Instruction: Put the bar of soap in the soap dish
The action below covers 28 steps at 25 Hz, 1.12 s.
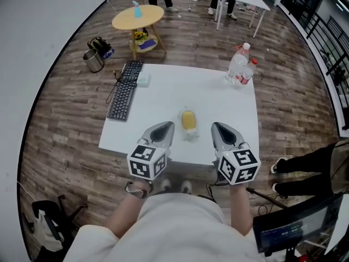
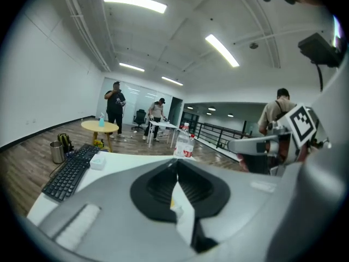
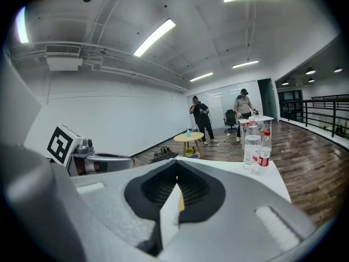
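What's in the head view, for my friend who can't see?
A yellow bar of soap lies on a white table between the left gripper and right gripper, both with jaws shut. A keyboard and bottles sit farther back.

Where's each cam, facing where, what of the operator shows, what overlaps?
Head view: on the head, steeply down at white table and yellow soap bar; forearms, left gripper, right gripper show.
Left gripper view: on that gripper, across the table toward the keyboard; own shut jaws, right gripper.
Right gripper view: on that gripper, across the table; own shut jaws, left gripper.
Shared: all three show the water bottles, round yellow table.
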Available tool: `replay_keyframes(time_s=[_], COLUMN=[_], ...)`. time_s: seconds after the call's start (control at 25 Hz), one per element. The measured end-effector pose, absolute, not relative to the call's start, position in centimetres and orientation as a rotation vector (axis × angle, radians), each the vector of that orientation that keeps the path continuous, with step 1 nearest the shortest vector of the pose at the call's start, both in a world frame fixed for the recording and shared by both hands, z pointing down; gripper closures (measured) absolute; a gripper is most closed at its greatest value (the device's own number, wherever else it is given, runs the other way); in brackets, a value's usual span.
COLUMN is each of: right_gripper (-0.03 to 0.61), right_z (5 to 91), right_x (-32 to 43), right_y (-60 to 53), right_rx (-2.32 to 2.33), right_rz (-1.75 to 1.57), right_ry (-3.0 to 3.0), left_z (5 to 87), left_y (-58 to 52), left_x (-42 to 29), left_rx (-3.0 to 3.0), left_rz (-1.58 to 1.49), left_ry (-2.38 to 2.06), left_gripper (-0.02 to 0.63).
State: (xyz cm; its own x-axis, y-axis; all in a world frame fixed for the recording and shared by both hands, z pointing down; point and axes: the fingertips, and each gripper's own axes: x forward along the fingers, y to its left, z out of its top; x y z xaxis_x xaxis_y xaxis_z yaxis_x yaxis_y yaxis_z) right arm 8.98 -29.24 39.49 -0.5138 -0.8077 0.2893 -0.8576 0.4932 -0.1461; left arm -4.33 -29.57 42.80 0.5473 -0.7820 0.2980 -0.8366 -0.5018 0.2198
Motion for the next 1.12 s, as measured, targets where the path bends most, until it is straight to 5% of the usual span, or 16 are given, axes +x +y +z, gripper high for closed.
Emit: replay_keyframes(time_s=[1.12], right_gripper=[0.577], right_z=[31.6], right_x=[6.9], right_y=[-32.1], right_rx=[1.595], right_rz=[0.104], right_ry=[-2.595], left_z=[34.7], left_y=[-33.1], left_x=[-5.8], left_rx=[2.749], left_rz=[0.181], left_ry=[-1.390], left_gripper=[0.606])
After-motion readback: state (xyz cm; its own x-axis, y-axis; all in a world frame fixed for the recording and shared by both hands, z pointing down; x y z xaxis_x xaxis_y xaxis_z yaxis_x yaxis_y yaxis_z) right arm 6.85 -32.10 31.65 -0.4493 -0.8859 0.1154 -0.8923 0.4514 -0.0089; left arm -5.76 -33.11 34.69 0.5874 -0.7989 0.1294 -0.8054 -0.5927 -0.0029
